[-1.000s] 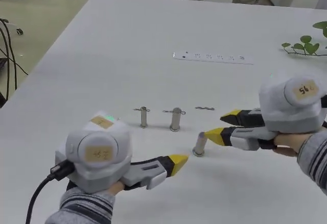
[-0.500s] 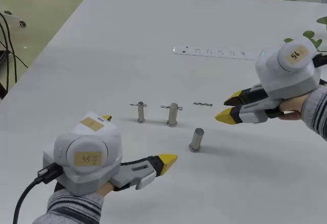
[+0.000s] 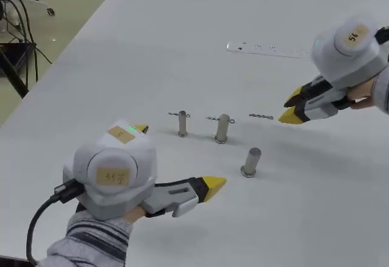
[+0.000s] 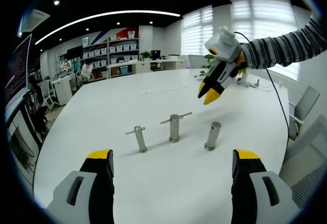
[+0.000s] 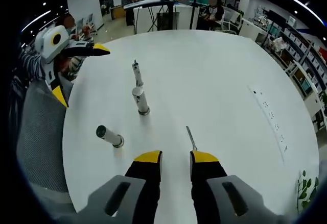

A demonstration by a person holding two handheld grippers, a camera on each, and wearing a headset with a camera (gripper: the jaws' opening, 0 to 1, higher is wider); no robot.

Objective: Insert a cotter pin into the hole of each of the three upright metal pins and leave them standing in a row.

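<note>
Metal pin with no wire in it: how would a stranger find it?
On the white table, nearer than the long power strip, stand three metal pins. The left pin and the middle pin have a thin wire through the top; the third pin stands to the right, in front of their row, with a bare top.

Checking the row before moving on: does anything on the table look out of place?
Yes. The third metal pin stands nearer the person, out of line with the left pin and middle pin, and carries no cotter pin. A loose cotter pin lies on the table ahead of the right claw.
</note>
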